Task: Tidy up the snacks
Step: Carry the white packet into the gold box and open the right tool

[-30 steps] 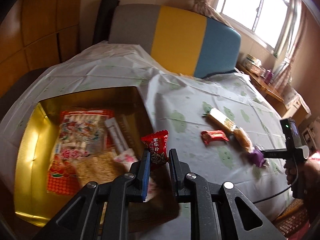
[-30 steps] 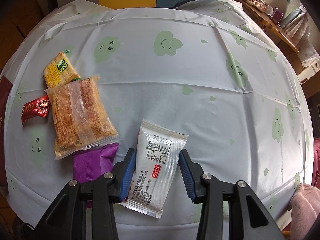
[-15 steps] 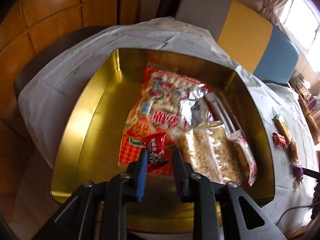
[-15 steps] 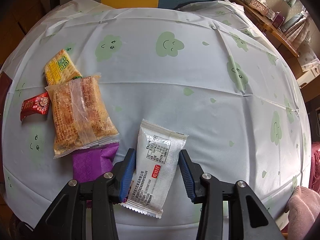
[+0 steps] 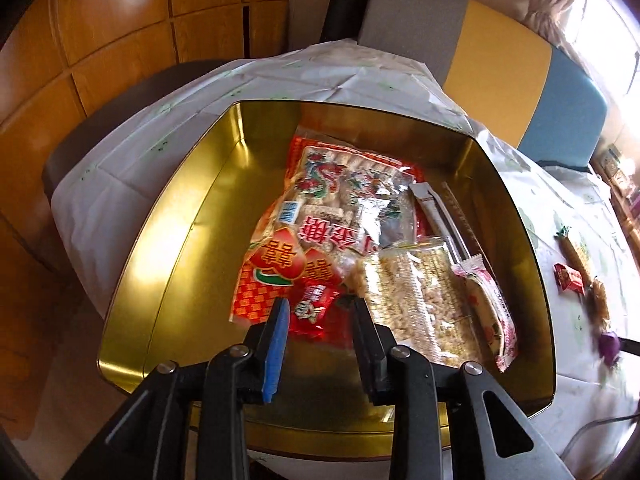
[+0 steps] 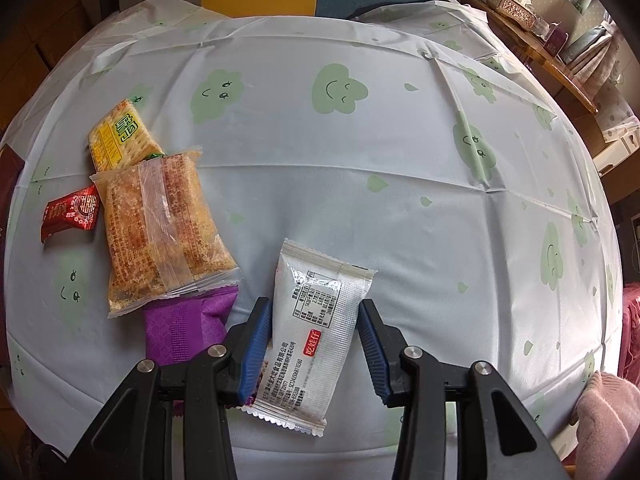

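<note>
My left gripper point(image 5: 318, 316) is open over the gold tin point(image 5: 168, 240). A small red snack packet point(image 5: 314, 308) lies loose between its fingers, on the big red-and-clear bag point(image 5: 320, 216). A clear rice-cracker pack point(image 5: 416, 296) and a pink-edged packet point(image 5: 488, 312) lie beside it in the tin. My right gripper point(image 6: 316, 336) is open around a white packet point(image 6: 312, 332) that lies on the tablecloth. To its left lie a purple packet point(image 6: 184, 324), an orange cracker pack point(image 6: 160, 224), a yellow cracker pack point(image 6: 120, 136) and a small red packet point(image 6: 72, 212).
The table carries a pale cloth with green clouds point(image 6: 360, 160). A grey, yellow and blue seat back point(image 5: 500, 64) stands behind it. A wooden wall point(image 5: 100, 40) is at the left. A pink sleeve point(image 6: 604, 412) shows at the lower right. A side table with boxes point(image 6: 520, 4) stands far right.
My left gripper carried the small red packet from the table over the tin, lowered it and opened, letting it go onto the big bag. My right gripper stayed around the white packet.
</note>
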The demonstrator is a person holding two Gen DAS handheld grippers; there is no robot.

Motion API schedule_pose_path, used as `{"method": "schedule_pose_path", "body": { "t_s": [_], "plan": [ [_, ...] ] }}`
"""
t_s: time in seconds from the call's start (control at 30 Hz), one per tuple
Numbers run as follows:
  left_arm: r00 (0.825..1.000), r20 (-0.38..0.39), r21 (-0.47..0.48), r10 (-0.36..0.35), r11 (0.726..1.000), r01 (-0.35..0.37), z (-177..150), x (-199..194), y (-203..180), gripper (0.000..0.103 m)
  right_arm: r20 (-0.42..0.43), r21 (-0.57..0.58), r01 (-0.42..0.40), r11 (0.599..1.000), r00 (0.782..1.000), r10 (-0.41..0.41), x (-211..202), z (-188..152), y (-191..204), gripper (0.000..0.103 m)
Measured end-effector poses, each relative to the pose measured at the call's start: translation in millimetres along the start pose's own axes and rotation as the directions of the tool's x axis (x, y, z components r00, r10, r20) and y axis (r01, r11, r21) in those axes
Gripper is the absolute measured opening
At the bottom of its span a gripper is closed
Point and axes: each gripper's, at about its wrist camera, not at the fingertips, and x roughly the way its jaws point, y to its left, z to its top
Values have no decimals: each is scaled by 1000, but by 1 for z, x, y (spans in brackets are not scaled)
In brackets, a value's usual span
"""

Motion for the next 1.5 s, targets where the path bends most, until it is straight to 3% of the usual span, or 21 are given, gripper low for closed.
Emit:
{"method": "schedule_pose_path", "body": {
  "t_s": [0.13, 0.27, 0.5, 0.77, 1.0, 1.1, 1.27, 1.37, 1.5],
  "plan": [
    [1000, 21, 26, -20, 999, 20, 0, -7, -12, 37, 1, 2, -2, 1000, 1000, 2, -1, 1, -1, 42],
    [999, 33, 65, -25, 998, 23, -3, -13, -22, 37, 5, 14, -10, 1000, 1000, 10, -4, 3, -2, 36],
    [999, 30, 99, -27, 995, 24, -9, -16, -33, 37, 20, 50, 18, 999, 1000, -19, -10, 8, -12, 34],
    [999, 33, 104, -4, 995, 1, -14, -19, -32, 37, 141, 151, 27, 988, 989, -48, -34, 13, -33, 34],
    [999, 46, 91, 3, 996, -7, -14, -21, -22, 37, 317, 180, -41, 983, 948, -18, -69, 16, -34, 34],
    [999, 38, 77, 1, 997, -4, -14, -19, -17, 37, 341, 160, -103, 982, 939, 44, -78, 17, -27, 34],
    [999, 40, 57, -2, 998, -1, -13, -19, -11, 37, 374, 40, -183, 982, 914, 155, -105, 19, 22, 34],
    [999, 44, 48, -2, 999, 0, -13, -20, -6, 37, 364, -80, -247, 966, 895, 259, -119, 22, 69, 34],
    [999, 48, 31, 5, 999, -7, -13, -21, 3, 37, 316, -256, -321, 912, 864, 393, -132, 23, 143, 34]
  ]
}}
